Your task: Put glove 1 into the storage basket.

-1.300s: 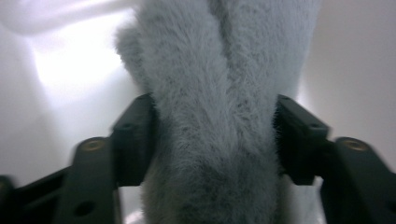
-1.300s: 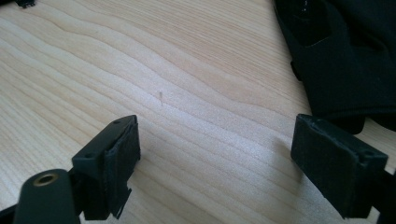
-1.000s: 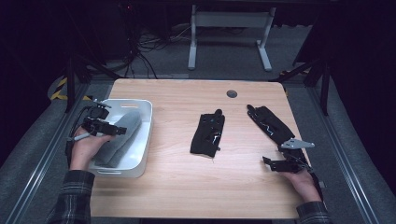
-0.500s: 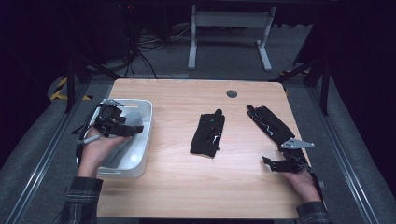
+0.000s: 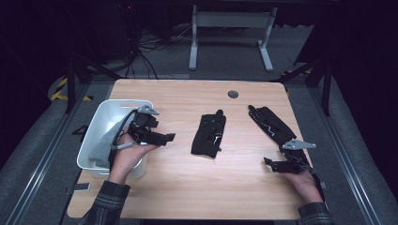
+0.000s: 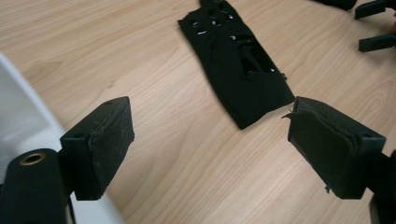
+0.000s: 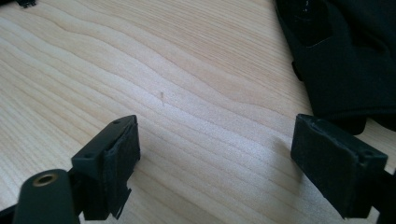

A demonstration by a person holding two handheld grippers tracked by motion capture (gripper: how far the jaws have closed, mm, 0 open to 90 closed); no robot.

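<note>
Two hand-held grippers work over a pale wooden desk (image 5: 187, 187) in the high view. The left hand-held gripper (image 5: 166, 137) hangs at the right rim of a white bin (image 5: 101, 117) that stands on the desk's left side, and its jaws point toward the middle of the desk, spread apart with nothing between them. A grey cloth (image 5: 101, 147) lies inside the bin. A black garment (image 5: 209, 136) lies flat near the desk's centre, well apart from the left hand-held gripper. A second black garment (image 5: 270, 123) lies slanted farther right. The right hand-held gripper (image 5: 270, 164) rests low at the near right, just beside the near end of that second garment, with its jaws apart and empty. A small dark round cap (image 5: 233, 94) sits in the desk near its far edge.

From the left gripper view, the left hand-held gripper (image 6: 210, 140) has both padded jaws wide, bare wood showing between them. The black garment (image 6: 238, 70) lies ahead, its near corner close to the right-hand jaw but not touching it. The bin's white rim (image 6: 28, 116) curves in at the left.

From the right gripper view, the right hand-held gripper (image 7: 215, 149) stands with its jaws wide over bare desk. The second black garment (image 7: 345, 60) lies at the upper right, just beyond the right-hand jaw.
</note>
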